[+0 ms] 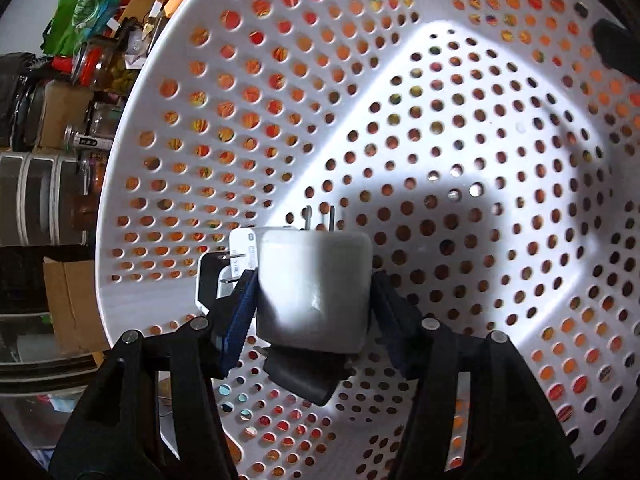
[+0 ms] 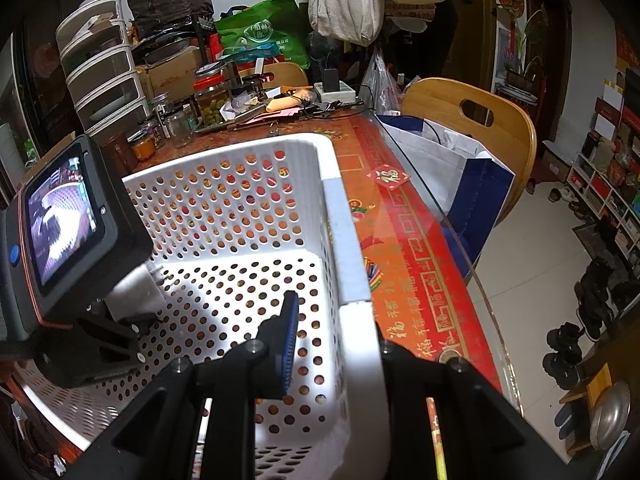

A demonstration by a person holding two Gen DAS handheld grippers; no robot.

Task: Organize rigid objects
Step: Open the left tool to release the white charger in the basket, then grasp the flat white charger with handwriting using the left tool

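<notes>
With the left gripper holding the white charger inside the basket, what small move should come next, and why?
Probably lower it a little and open: the left gripper is shut on the white charger, low inside the white perforated basket, beside another white plug adapter and above a black item. The right gripper straddles the basket's side wall, apparently steadying it, so it should stay put.

My left gripper [image 1: 314, 292]: black plastic linkage arms w/ round silver pivot pins, dark-blue ribbed pads on the fingers [image 1: 240, 320]. From the right cam its rear unit is a black housing w/ small lit screen, blue round button, thin orange trim. My right gripper [image 2: 336, 332]: same black arms, silver pins, blue pad [image 2: 291, 344].
</notes>
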